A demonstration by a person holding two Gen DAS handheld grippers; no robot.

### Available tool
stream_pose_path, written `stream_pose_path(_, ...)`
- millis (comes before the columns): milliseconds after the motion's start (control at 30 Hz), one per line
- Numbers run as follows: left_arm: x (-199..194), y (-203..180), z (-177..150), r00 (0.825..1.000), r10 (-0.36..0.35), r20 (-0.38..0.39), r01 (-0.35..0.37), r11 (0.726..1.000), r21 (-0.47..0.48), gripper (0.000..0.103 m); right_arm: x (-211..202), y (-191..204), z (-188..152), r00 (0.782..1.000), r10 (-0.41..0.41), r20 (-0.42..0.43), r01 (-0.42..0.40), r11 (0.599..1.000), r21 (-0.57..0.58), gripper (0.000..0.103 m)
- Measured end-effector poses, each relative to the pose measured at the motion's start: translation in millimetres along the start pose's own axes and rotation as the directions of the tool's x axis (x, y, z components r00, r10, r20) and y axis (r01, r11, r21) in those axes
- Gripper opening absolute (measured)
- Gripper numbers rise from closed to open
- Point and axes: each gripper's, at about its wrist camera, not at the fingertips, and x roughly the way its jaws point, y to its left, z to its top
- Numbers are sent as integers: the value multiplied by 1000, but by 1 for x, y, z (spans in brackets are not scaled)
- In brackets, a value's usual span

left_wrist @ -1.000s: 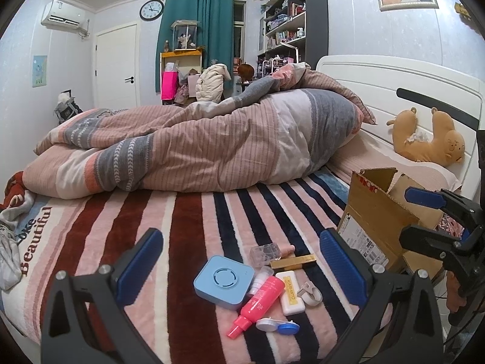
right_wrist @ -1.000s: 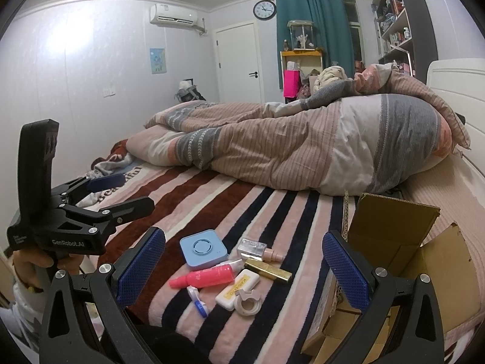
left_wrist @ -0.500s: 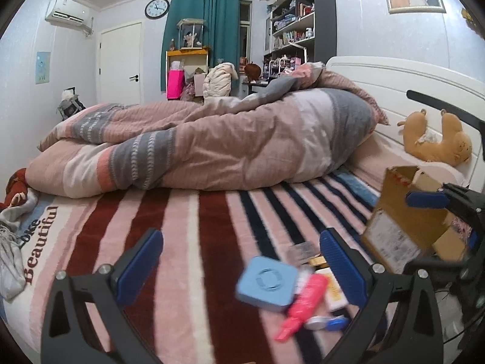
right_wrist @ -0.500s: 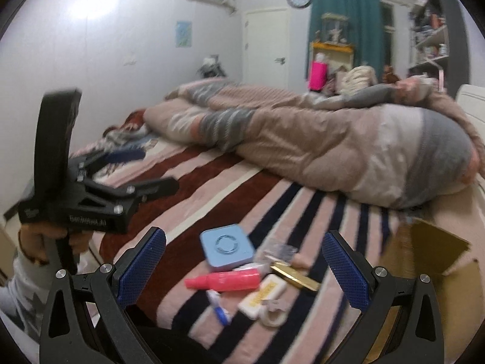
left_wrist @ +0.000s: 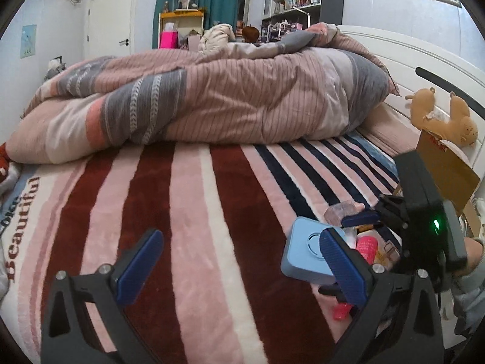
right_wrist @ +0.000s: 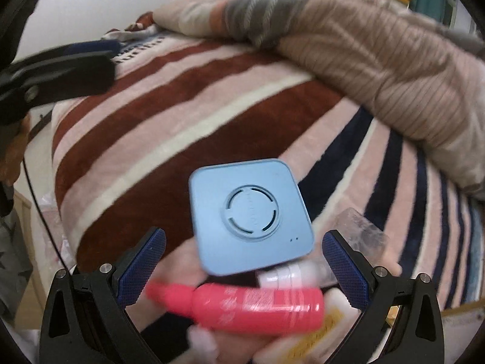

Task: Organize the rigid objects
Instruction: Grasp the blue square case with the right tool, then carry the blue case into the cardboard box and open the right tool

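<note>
A light blue square case (right_wrist: 250, 214) lies on the striped blanket, with a pink bottle (right_wrist: 257, 305) just in front of it. My right gripper (right_wrist: 242, 261) is open and low, its fingers either side of both. A clear small box (right_wrist: 362, 232) and a white tube (right_wrist: 306, 344) lie beside them. In the left wrist view the blue case (left_wrist: 306, 253) sits at the right, partly behind my right fingertip (left_wrist: 342, 265). My left gripper (left_wrist: 239, 267) is open and empty over bare blanket. The right gripper's body (left_wrist: 424, 221) hangs over the pile.
An open cardboard box (left_wrist: 445, 170) stands at the right by the headboard. A rolled duvet (left_wrist: 212, 100) lies across the bed behind the pile. A brown plush toy (left_wrist: 448, 121) rests against the headboard. The striped blanket (left_wrist: 182, 212) covers the mattress.
My right gripper has dropped down close over the blue case and pink bottle. My left gripper has swung left, so the pile now sits at its right.
</note>
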Motion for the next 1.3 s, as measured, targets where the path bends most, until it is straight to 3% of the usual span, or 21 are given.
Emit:
stream_pose_path(167, 10, 5, -2, 1000, 7, -21, -7, 1000, -9, 102, 12, -19, 5, 998, 64, -10, -63, 997, 35, 102)
stream_pose_path(200, 11, 5, -2, 1000, 2, -24, -3, 1000, -13, 102, 13, -20, 7, 996, 83, -15, -82, 996, 43, 91)
stream_pose_path(267, 15, 7, -2, 999, -12, -35, 12, 1000, -22, 102, 17, -18, 9, 994, 109, -31, -108, 994, 33, 84)
stream_pose_path(400, 21, 10, -1, 997, -61, -51, 58, 997, -48, 102, 25, -10, 15, 997, 63, -40, -64, 997, -34, 82)
stream_pose_path(500, 24, 11, -2, 991, -116, -64, 111, 991, -70, 102, 23, -10, 15, 998, 52, -24, -53, 998, -22, 81)
stream_pose_path(700, 25, 7, 0, 973, -218, -79, 208, 971, -116, 102, -8, 0, 14, 994, 19, 108, -15, 999, -37, 81)
stream_pose_path(767, 22, 3, 3, 955, -289, -72, 278, 951, -135, 100, -27, 5, 13, 985, 32, 172, -24, 999, -46, 81)
stream_pose_path(833, 17, -4, 9, 927, -369, -63, 357, 922, -149, 92, -44, 9, 14, 974, 47, 220, -37, 998, -49, 81)
stream_pose_path(900, 10, -14, 17, 889, -455, -52, 442, 882, -164, 82, -65, 13, 15, 960, 55, 276, -40, 997, -60, 81)
stream_pose_path(1033, -13, -44, 36, 854, -520, -36, 513, 851, -116, 61, -105, 22, 13, 923, 30, 383, -5, 998, -64, 81)
stream_pose_path(1067, -19, -52, 40, 852, -523, -33, 518, 850, -100, 49, -115, 21, 11, 912, 36, 408, -11, 998, -63, 81)
stream_pose_path(1133, -34, -69, 48, 859, -512, -12, 510, 858, -64, 47, -137, 20, 6, 888, 24, 459, 4, 998, -61, 81)
stream_pose_path(1233, -57, -102, 64, 887, -461, 20, 461, 887, 27, 40, -160, 15, -3, 867, 9, 498, 23, 998, -57, 80)
stream_pose_path(1300, -65, -120, 72, 891, -454, 18, 453, 890, 56, 39, -177, 8, -13, 855, -1, 519, 25, 999, -38, 80)
